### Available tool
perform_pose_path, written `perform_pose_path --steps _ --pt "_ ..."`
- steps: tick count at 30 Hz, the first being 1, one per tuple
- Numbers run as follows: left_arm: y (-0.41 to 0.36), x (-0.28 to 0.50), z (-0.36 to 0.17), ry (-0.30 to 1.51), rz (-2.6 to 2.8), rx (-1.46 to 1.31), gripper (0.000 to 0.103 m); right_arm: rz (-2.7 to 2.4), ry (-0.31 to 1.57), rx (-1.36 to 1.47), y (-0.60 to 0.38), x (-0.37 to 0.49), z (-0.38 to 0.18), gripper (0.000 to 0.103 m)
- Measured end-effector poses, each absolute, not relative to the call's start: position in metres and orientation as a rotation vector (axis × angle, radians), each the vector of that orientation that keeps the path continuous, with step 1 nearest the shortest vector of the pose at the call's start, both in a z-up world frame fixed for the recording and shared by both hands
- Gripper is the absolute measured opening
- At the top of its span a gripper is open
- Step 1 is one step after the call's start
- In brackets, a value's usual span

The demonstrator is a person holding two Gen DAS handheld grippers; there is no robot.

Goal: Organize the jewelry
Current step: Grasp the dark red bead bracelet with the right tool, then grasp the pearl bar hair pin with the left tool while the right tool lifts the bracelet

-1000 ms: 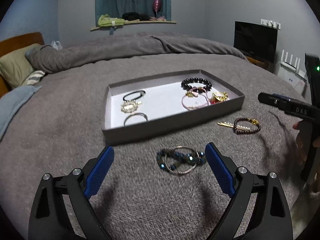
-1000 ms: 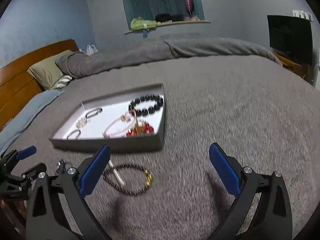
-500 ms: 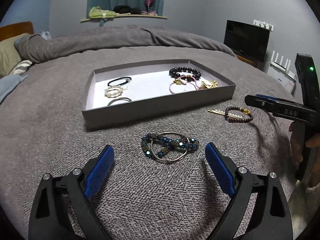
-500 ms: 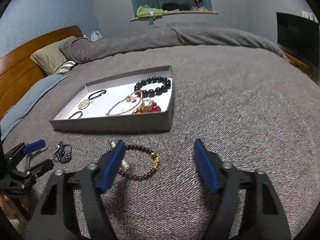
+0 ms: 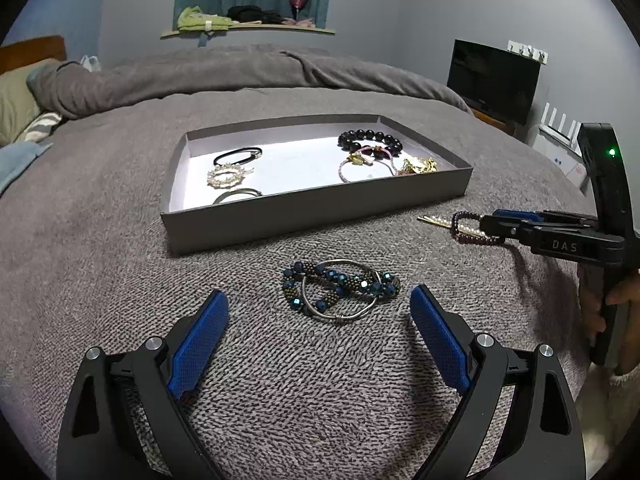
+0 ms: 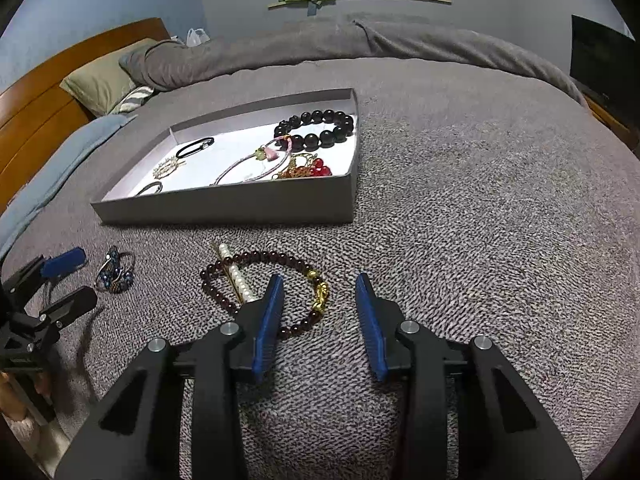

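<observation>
One tray [image 5: 320, 212], two grippers [image 5: 316, 312] [image 6: 320, 300].

**Open blanket on my right, tray wall ahead**

My right tongs [image 6: 320, 312] have bare bed [image 6: 480, 220] to their right. Ahead, the tray [image 5: 312, 212] stands as a low wall. The garnet bracelet [image 6: 256, 280] and pearl pin [image 6: 236, 276] crowd my left finger; the blue bracelets [image 5: 340, 286] lie between my left tongs [image 5: 318, 320] and the tray.
</observation>
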State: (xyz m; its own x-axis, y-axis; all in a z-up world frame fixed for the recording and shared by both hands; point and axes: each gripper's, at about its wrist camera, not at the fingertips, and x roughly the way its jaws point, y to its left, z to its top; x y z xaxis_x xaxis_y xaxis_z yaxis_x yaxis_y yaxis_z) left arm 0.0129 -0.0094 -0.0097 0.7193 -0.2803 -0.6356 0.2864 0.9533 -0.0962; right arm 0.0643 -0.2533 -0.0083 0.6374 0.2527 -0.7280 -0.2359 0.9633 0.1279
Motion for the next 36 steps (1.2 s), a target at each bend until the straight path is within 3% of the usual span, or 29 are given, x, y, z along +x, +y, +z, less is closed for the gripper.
perform_pose_path --steps 5,8,12,26,34,36 --pt "-0.01 0.012 -0.01 0.701 -0.313 0.011 0.092 0.281 0.846 -0.007 -0.248 0.067 -0.013 0.035" --pt "-0.01 0.013 -0.01 0.701 -0.312 0.01 0.092 0.292 0.851 -0.008 -0.248 0.067 -0.013 0.021" --pt "-0.01 0.013 -0.01 0.704 -0.313 0.012 0.092 0.3 0.85 -0.014 -0.246 0.067 -0.013 0.01" --pt "-0.055 0.018 0.008 0.692 -0.391 0.047 0.092 0.436 0.569 0.161 -0.273 0.04 0.053 0.007" --pt "-0.127 0.043 0.005 0.736 -0.49 0.086 0.086 0.352 0.641 0.186 -0.293 0.053 0.045 0.007" --pt "-0.139 0.052 -0.004 0.783 -0.5 0.082 0.078 0.337 0.68 0.189 -0.297 0.059 0.036 0.007"
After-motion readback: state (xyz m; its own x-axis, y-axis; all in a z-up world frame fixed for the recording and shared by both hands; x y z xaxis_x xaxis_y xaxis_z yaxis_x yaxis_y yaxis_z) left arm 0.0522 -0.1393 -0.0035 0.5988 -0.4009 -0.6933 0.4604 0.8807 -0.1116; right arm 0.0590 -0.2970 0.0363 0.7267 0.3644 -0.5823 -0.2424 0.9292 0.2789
